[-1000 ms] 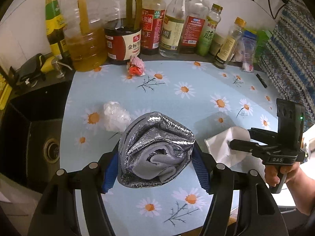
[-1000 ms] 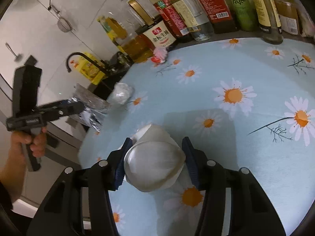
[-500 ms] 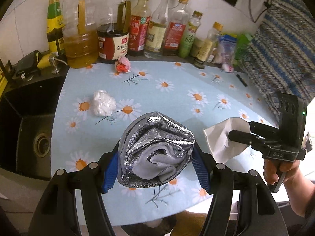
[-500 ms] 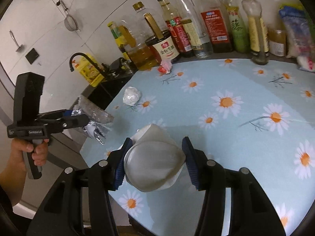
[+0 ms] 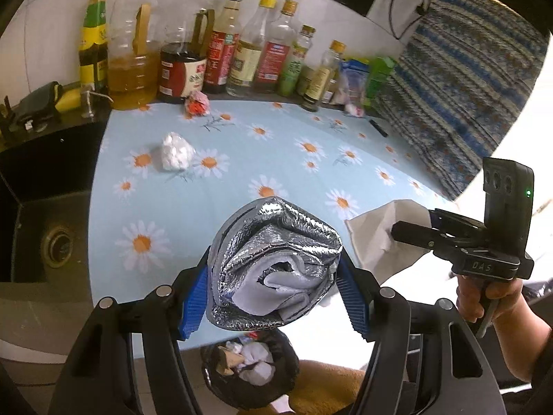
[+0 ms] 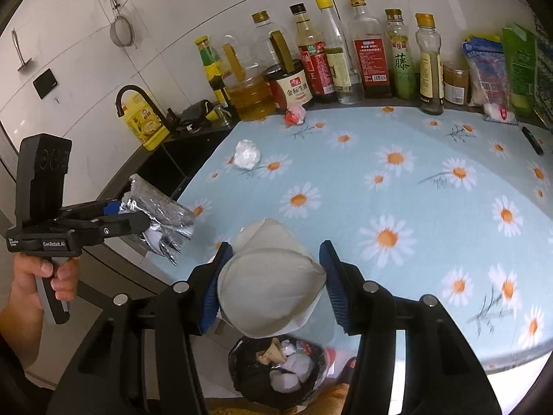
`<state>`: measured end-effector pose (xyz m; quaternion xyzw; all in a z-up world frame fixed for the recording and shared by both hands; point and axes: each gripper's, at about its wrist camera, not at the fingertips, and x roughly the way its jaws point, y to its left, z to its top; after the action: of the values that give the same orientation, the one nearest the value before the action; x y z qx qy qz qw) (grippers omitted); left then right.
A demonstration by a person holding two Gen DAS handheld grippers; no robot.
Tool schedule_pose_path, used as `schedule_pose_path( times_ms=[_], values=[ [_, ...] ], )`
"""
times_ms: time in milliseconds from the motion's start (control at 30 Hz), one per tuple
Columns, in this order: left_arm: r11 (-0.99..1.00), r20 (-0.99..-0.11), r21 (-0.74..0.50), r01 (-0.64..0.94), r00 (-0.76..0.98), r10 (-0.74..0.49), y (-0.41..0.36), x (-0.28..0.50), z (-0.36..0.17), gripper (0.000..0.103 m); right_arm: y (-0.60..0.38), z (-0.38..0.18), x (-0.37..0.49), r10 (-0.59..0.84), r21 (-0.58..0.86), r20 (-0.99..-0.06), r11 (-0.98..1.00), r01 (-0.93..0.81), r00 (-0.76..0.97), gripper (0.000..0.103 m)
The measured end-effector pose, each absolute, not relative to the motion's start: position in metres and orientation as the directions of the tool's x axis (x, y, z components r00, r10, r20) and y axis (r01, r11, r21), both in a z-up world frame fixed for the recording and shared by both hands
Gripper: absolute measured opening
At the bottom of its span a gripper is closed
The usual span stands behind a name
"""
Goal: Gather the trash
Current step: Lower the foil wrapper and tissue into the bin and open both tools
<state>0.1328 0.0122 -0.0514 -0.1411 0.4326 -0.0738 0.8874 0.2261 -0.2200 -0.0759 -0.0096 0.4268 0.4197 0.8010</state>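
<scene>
My left fingers (image 5: 273,294) pinch a crinkled silver foil pouch (image 5: 273,263) and my right fingers (image 6: 273,288) pinch a soft white tissue (image 6: 269,294), both above the black-lined bin (image 6: 249,377).

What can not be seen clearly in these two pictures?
- Trash bin: in the left wrist view the silver foil bag covers its far rim; in the right wrist view the white paper does.
- Red wrapper: too small to identify in either view.
- Bottle labels: mostly too small to read.
- Sink: cut off by the left edge.
</scene>
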Motion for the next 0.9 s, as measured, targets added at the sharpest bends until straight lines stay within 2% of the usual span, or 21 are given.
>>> schedule_pose_path(
  times_ms=[433, 900],
  values=[
    [0.924, -0.744, -0.38, 0.031, 0.584, -0.326, 0.023, 0.079, -0.078, 0.064, -0.199, -0.093, 0.164, 0.632, 0.334, -0.73, 0.663, -0.67, 0.261, 0.053],
    [0.899, -0.813, -0.438, -0.022, 0.437, -0.385, 0.009, 0.048, -0.145, 0.064, -0.198, -0.158, 0.131, 0.575, 0.361, -0.801, 0.686, -0.632, 0.166, 0.053]
  ],
)
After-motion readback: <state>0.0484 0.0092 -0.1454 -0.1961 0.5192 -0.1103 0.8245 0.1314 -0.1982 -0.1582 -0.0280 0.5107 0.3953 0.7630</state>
